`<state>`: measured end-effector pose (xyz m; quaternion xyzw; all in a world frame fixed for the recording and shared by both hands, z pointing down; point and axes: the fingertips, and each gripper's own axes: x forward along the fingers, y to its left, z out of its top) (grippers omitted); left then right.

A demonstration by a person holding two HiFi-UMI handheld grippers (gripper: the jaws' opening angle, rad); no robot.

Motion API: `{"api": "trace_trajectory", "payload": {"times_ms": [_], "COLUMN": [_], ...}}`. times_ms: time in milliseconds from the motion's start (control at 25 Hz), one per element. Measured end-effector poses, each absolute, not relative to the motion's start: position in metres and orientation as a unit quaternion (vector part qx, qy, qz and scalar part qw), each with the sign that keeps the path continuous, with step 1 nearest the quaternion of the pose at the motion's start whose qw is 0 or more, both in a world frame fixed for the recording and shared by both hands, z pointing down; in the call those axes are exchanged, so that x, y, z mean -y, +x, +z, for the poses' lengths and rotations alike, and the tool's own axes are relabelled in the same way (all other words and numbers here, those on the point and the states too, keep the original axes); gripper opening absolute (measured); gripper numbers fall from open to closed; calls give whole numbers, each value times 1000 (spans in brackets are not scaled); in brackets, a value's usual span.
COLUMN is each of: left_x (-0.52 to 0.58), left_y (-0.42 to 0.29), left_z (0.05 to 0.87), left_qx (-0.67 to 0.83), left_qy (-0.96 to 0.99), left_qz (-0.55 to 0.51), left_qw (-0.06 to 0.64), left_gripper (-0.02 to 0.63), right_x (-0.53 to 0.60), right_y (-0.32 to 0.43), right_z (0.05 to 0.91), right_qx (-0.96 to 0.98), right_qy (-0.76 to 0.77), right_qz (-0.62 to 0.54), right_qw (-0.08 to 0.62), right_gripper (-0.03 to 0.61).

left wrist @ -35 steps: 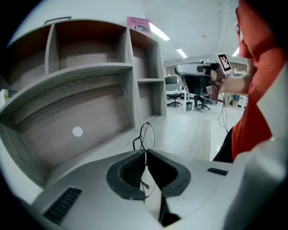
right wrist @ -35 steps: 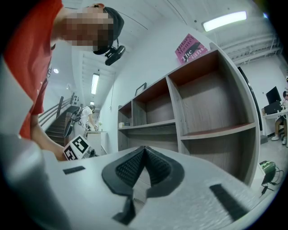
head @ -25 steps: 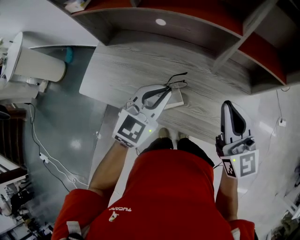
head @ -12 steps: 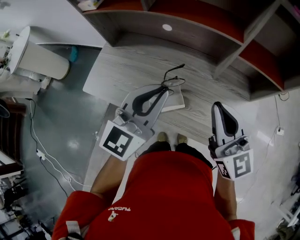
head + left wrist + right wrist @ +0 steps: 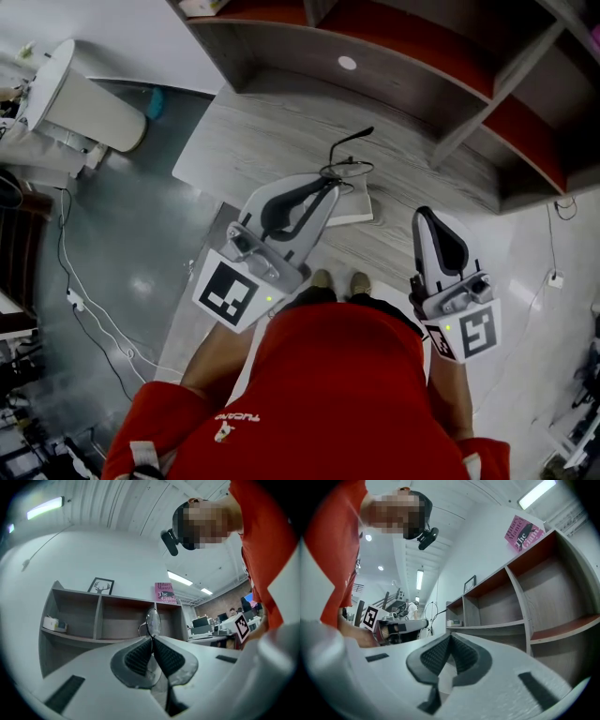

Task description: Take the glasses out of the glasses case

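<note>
The left claw (image 5: 152,638) is pinched tight on the glasses (image 5: 153,621), its two ribbed pads meeting on the frame just below one lens, which stands upright past the tips. Over the last second this claw has risen off the worktop (image 5: 272,131) and tipped back towards level. In the head view it now looks larger and closer to us, and in its own view the lens shows against the back wall shelves, not the table surface. One temple arm (image 5: 354,141) hangs open, pointing towards one o'clock from the claw tips.

The glasses case (image 5: 359,210) has stayed flat on the worktop, at about five o'clock from the glasses. Looking so steeply down, the two overlap in our line of sight, so we cannot be sure how far above the case the glasses hang. They do appear to be free of it.

At three o'clock from the case, the right claw (image 5: 449,638) is closed with nothing between its pads. It has drifted inward and a little upward, and it touches nothing.

Beyond all this, at twelve o'clock, stands the shelf unit (image 5: 412,84).

We judge the removal itself as good as done. What remains is to carry the glasses clear and set them down without the loose temple arm catching.
</note>
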<state>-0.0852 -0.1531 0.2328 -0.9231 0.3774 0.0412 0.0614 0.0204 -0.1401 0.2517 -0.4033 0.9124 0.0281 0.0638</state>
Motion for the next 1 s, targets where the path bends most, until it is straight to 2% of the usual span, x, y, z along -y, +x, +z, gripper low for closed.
{"api": "trace_trajectory", "payload": {"times_ms": [1000], "left_x": [152], "left_y": [-99], "left_z": [232], "left_qx": [-392], "left_qy": [-916], "left_qz": [49], "left_qw": [64], "left_gripper": [21], "right_x": [141], "right_y": [13], "right_z": [255], "right_qx": [-916], "right_qy": [-395], "right_qz": [38], "right_qw": [54], "right_gripper": [3]}}
